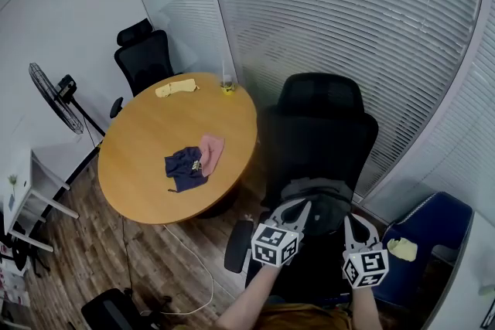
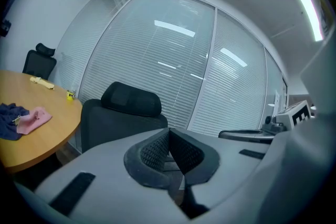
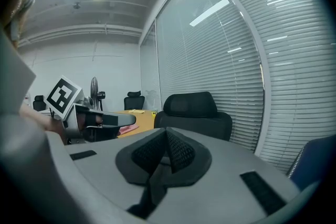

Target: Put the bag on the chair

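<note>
Your left claw (image 1: 302, 205) and right claw (image 1: 350, 220) are both clenched on nothing, side by side, with the black chair (image 1: 321, 127) at 12 o'clock. The navy bag (image 1: 184, 168) lies crumpled on the round worktop (image 1: 147, 139) at 10 o'clock, touching a pink cloth (image 1: 212, 151) on its 2 o'clock side. It's too bunched up to tell its long axis or which way it points.

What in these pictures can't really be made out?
Black chair, head view: seat partly hidden behind the left tool and right tool.
Small yellow thing at the far edge of the table, head view: too small to identify.
Dark blue cloth on it, head view: too small to call a bag.
Blue seat, head view: cut off by the right edge.
</note>
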